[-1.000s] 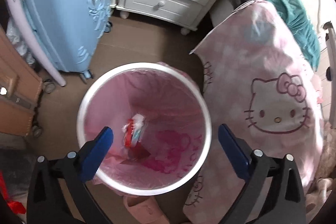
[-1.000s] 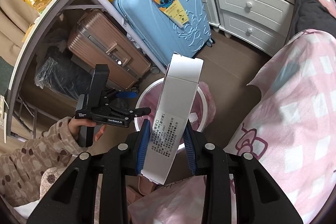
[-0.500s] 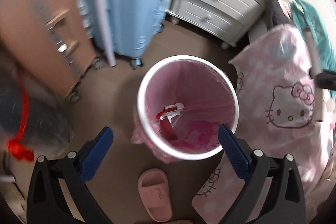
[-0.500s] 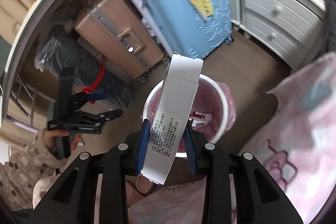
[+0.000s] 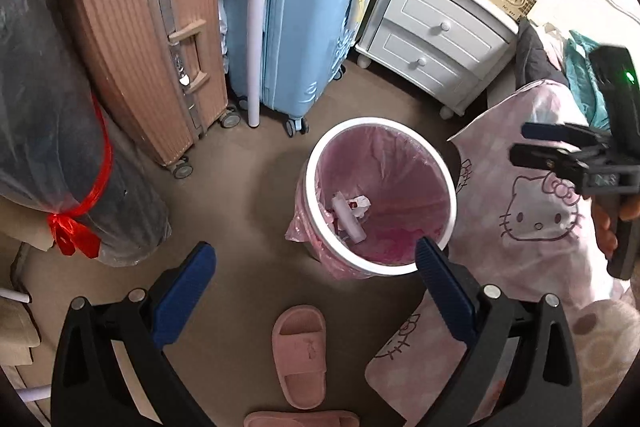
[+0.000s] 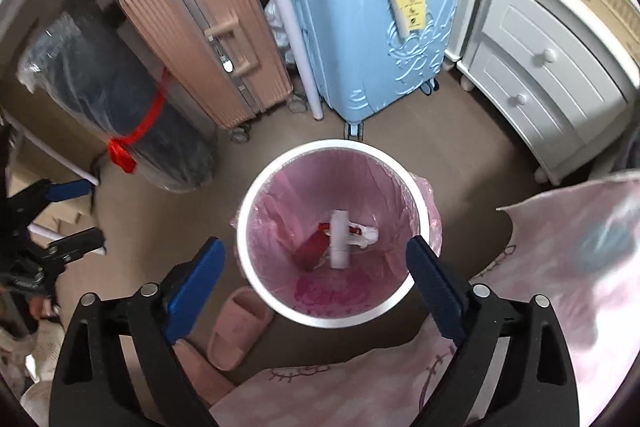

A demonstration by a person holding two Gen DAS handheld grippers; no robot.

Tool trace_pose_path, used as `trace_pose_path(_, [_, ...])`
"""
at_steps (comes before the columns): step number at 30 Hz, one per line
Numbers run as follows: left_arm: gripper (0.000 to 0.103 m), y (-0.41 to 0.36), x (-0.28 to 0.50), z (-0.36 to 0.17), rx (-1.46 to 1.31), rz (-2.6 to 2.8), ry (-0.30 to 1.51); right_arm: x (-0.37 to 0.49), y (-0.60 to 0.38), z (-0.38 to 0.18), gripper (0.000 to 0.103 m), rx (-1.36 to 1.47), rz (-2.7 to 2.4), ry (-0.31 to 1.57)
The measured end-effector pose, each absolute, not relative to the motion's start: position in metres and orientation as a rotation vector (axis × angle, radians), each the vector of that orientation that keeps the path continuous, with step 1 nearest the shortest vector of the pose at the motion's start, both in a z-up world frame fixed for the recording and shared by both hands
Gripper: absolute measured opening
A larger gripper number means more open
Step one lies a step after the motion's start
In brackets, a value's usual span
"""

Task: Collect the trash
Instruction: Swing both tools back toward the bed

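box (image 6: 339, 239) in bin (image 6: 256, 195), suitcases (image 6: 384, 27) behind

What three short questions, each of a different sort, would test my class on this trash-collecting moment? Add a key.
1. True or false: the right gripper is holding the white box.
2. Multiple choice: where does the white box lie? A) on the floor beside the pink slipper; B) inside the trash bin with the pink liner; C) on the white nightstand.
3. Fill the gap: the left gripper has its jaws ____ and holds nothing.

Key: 1 false, its jaws are spread and empty above the bin; 2 B, the box rests on the red and white wrappers at the bottom; 3 open.
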State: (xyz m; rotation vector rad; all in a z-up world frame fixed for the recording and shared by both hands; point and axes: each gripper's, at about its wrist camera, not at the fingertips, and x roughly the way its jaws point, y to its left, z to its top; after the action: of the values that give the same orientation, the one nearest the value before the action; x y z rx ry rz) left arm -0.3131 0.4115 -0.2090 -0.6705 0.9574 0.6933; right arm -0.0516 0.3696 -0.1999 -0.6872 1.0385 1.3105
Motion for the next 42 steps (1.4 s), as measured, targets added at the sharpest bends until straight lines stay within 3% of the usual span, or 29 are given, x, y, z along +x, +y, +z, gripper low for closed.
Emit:
trace_pose_path(12, [0.098, 0.367, -0.293, -0.114, -0.601, 0.639, 0.824, -0.013, 0.260, -0.112, 0.093, -0.397, 1.254, 1.001])
trace_pose_path(22, [0.098, 0.301, -0.232, -0.018, -0.437, 0.510, 0.709, 0.031, 0.124, -0.049, 0.096, -0.064, 1.135, 0.946])
trace_pose_path(35, [0.098, 0.181, -0.099, 0.014, -0.342, 0.261, 0.712, 0.114, -0.097, -0.013, 0.096, 0.061, 0.807, 0.847])
trace_pose_path(42, [0.098, 0.093, -0.010, 0.002, -0.228, 0.112, 0.755, 0.159, -0.229, -0.032, 0.096, 0.131, 0.615, 0.838])
